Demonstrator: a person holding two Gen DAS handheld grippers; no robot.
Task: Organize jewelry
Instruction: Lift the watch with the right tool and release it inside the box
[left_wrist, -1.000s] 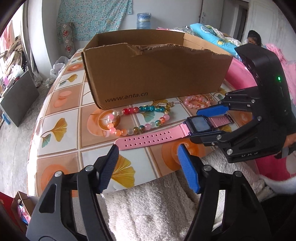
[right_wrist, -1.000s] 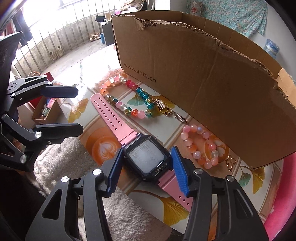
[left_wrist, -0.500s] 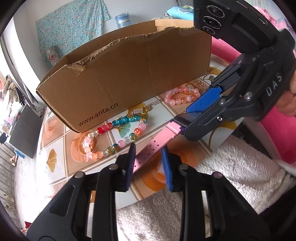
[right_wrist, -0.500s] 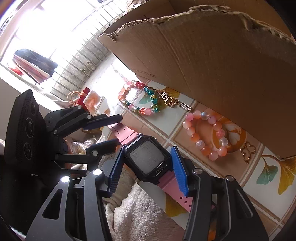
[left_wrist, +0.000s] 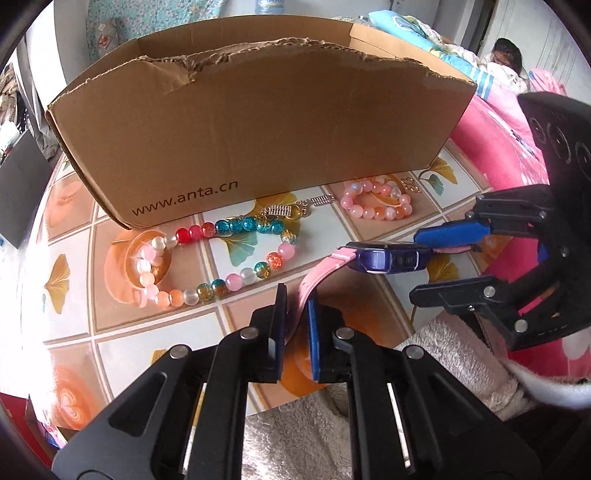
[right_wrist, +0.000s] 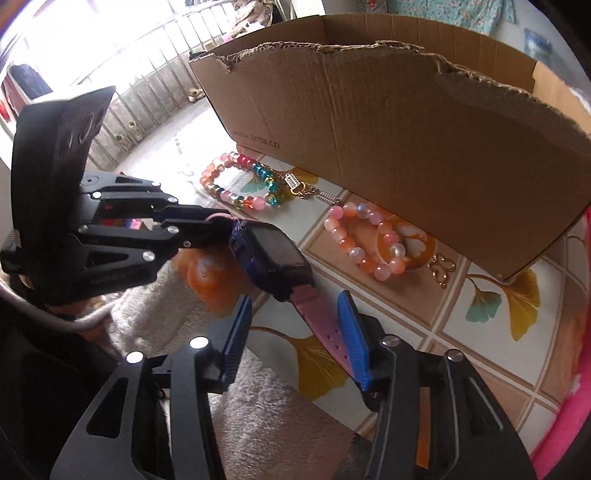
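A pink-strapped watch (left_wrist: 388, 256) with a dark square face (right_wrist: 273, 254) hangs above the tiled table. My left gripper (left_wrist: 297, 317) is shut on one pink strap end. My right gripper (right_wrist: 295, 332) is open, with the other strap (right_wrist: 321, 317) lying loose between its blue pads; it shows at the right of the left wrist view (left_wrist: 450, 258). A long multicolour bead bracelet (left_wrist: 218, 258) and a small pink bead bracelet (left_wrist: 376, 201) lie on the table in front of the brown cardboard box (left_wrist: 258, 129).
A gold charm chain (left_wrist: 295, 208) lies between the bracelets, and a gold clasp (right_wrist: 441, 267) lies by the box corner. White fluffy cloth (left_wrist: 314, 435) lies at the table's near edge. A pink quilt (left_wrist: 498, 147) is at the right.
My left gripper has shut on the watch strap. My right gripper has opened and let go of the watch face, which now hangs from the left gripper.
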